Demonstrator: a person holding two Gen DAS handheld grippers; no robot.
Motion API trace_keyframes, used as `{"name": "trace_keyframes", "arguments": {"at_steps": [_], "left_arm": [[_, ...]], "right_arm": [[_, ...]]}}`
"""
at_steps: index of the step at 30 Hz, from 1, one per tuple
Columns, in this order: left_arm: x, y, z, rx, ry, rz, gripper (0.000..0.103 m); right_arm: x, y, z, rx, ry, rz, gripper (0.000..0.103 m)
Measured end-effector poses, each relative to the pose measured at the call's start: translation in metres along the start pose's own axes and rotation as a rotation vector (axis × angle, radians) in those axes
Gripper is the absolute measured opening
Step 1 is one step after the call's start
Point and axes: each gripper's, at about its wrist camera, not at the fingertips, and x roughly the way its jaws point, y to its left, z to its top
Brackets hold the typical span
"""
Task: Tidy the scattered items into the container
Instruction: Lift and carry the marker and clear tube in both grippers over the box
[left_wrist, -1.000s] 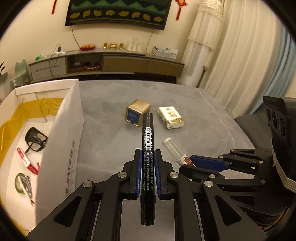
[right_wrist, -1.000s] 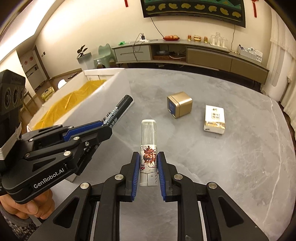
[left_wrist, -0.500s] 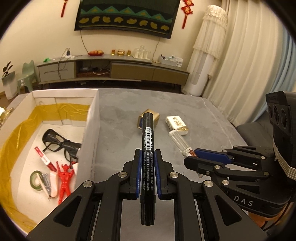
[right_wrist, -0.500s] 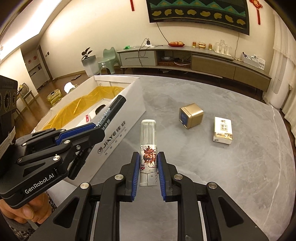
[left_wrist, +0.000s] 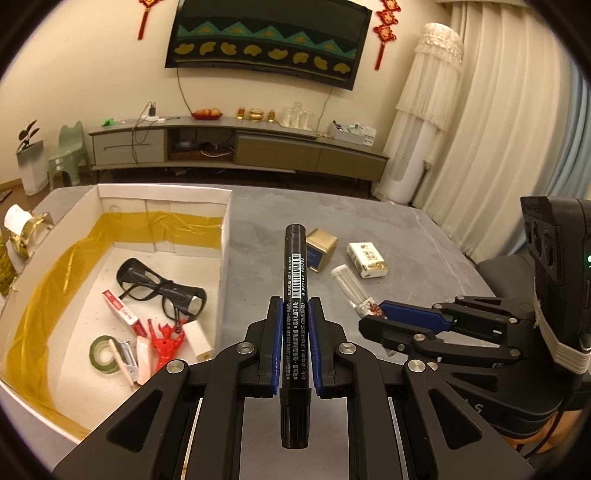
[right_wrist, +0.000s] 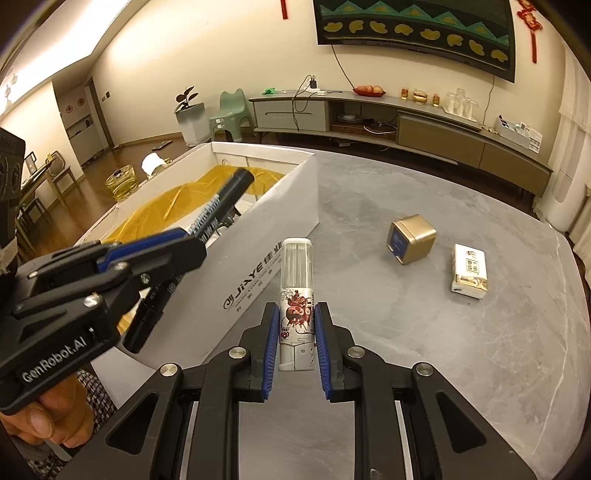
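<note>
Two items are in transit. The left tongs (left_wrist: 294, 339) pinch a black marker (left_wrist: 294, 295) at mid-barrel, cap pointing forward, so it can be released lengthwise into the white cardboard box (left_wrist: 225, 236) on the left. The right tongs (right_wrist: 294, 341) pinch a clear-capped tube (right_wrist: 296, 291) by its printed lower half, held just right of the box wall. A gold tin (right_wrist: 410, 239) and a white packet (right_wrist: 468, 271) lie on the far right of the grey counter (right_wrist: 461, 350), not yet collected.

The box (left_wrist: 225, 236) sits on the tabletop's (left_wrist: 406, 236) left side; the tin (left_wrist: 322, 248) and the packet (left_wrist: 367, 259) lie side by side to its right.
</note>
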Motion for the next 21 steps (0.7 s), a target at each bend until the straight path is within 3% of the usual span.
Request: {"name": "trace_keyframes", "arguments": {"at_steps": [21], "left_arm": [[-0.028, 0.043, 0.002, -0.070, -0.046, 0.042, 0.014]], "right_arm": [[0.020, 0.052, 0.016, -0.049, -0.009, 0.037, 0.021]]}}
